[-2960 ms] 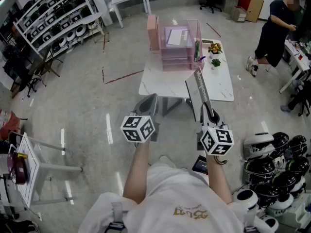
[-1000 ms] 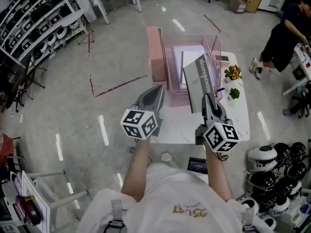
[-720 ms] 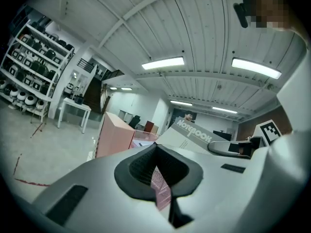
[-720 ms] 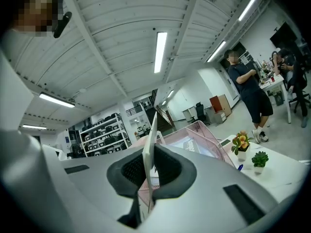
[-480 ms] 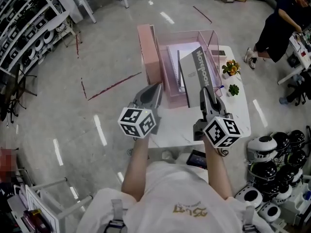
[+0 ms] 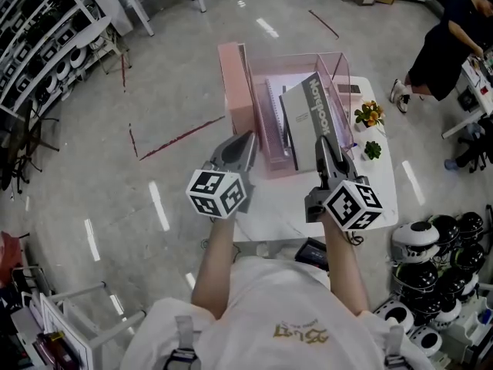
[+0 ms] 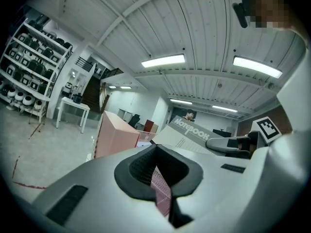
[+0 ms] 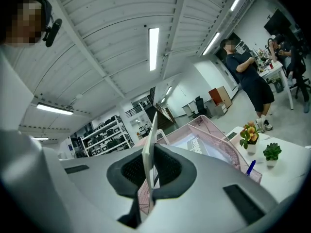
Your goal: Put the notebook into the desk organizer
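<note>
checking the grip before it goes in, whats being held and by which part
The right gripper pinches the notebook by its near lower edge; the left gripper holds nothing.

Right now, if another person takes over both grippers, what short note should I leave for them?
Right gripper: shut on the notebook, held on edge over the pink desk organizer.
Left gripper: shut, empty, near the organizer's front.
Done: notebook is picked up and over the organizer.
Left: lower it into a compartment, then release.
</note>
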Tool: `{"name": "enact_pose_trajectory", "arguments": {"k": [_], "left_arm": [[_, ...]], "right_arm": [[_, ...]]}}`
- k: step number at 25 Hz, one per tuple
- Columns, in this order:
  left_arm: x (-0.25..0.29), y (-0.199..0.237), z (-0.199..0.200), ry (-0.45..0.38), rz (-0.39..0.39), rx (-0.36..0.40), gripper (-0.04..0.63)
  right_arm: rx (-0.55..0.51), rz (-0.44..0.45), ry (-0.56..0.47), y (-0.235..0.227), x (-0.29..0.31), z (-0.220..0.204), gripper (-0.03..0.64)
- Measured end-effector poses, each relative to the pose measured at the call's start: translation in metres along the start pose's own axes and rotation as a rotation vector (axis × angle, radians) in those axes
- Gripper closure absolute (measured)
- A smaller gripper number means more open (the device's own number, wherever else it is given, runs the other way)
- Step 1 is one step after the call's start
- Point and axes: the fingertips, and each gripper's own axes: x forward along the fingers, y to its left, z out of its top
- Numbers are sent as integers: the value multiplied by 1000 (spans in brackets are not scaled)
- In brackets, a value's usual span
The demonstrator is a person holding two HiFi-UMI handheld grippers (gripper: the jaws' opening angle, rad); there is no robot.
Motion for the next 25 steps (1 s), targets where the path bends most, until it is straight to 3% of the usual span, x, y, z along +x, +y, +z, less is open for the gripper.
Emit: {"name": "enact_pose_trajectory", "arguments": {"k": [15, 25], "left_arm": [[27, 15, -4, 27, 27, -4, 581], [38, 23, -10, 48, 39, -7, 581]], "right_arm": [[122, 14, 70, -23, 42, -3, 598], [101, -20, 113, -36, 64, -7, 598]]}}
